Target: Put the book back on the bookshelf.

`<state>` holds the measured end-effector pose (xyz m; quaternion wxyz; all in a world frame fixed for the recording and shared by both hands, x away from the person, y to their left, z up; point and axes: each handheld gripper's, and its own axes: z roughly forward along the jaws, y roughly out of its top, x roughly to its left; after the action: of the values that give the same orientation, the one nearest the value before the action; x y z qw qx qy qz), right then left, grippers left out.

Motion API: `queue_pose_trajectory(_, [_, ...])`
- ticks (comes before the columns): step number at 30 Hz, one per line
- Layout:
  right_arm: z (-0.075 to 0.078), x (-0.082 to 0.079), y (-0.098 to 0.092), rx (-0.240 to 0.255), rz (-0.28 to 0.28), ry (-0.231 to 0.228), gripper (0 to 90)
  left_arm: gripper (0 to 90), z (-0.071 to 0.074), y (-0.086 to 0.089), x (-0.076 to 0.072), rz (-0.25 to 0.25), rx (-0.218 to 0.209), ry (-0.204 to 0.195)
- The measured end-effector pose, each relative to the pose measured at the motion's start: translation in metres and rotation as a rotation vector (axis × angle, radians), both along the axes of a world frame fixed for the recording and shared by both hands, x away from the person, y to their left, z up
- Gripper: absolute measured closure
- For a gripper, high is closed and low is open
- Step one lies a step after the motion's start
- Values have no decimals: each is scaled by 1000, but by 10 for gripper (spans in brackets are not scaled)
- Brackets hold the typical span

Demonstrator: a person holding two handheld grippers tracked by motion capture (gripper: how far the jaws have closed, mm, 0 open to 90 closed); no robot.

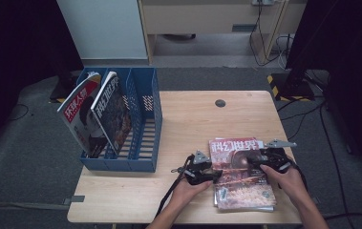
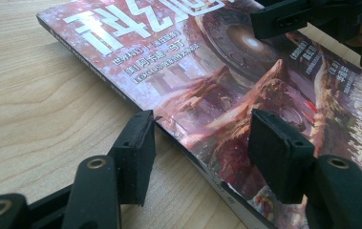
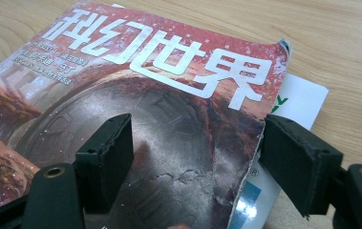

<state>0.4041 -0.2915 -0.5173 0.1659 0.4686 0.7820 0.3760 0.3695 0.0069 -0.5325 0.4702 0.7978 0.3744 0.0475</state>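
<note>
The top magazine [image 1: 239,174], a glossy science-fiction issue with a reddish cover, is lying flat on a short stack [image 1: 264,206] at the near right of the wooden table [image 1: 188,124], well apart from the blue file rack [image 1: 143,143] at the left edge. It is looking light and floppy, with a slick cover that pads may be slipping on, so the bound spine and the free long edge are seeming the best places to pinch. The left gripper [image 2: 200,143] is straddling the spine edge with its jaws standing apart, one pad over bare wood and one over the cover, clamping nothing. The right gripper [image 3: 197,157] is bracketing the opposite, slightly curled edge, its jaws likewise apart with nothing pinched; a white sheet [image 3: 298,102] is peeking out beneath there and could be getting caught along with the cover. The bare wood between stack and rack is offering open room for a carry, and the rack's rightmost slots are sitting free beside two leaning magazines [image 1: 97,114].
</note>
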Motion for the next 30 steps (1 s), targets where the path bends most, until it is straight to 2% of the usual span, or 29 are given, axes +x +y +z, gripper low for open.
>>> queue_pose_trajectory(6, [0,0,1,3,-1,2,268,393,1,0,1,-14,4,5])
queue_pose_trajectory(9, [-1,0,0,5,-3,-2,268,359,2,-1,4,1,-6,11])
queue_pose_trajectory(17, [-1,0,1,4,1,-3,261,274,8,1,32,26,3,9])
queue_pose_trajectory(20, [-1,0,1,5,-4,0,259,271,7,0,43,29,5,30])
queue_pose_trajectory(22, [0,0,1,4,-3,4,259,254,5,-2,51,27,24,47])
queue_pose_trajectory(25, [0,0,2,5,-2,3,259,254,3,-5,60,35,24,59])
queue_pose_trajectory(27, [-1,0,2,6,-3,2,259,250,2,-8,64,19,51,54])
queue_pose_trajectory(30, [-1,0,2,6,-2,3,259,231,1,-8,68,34,39,72])
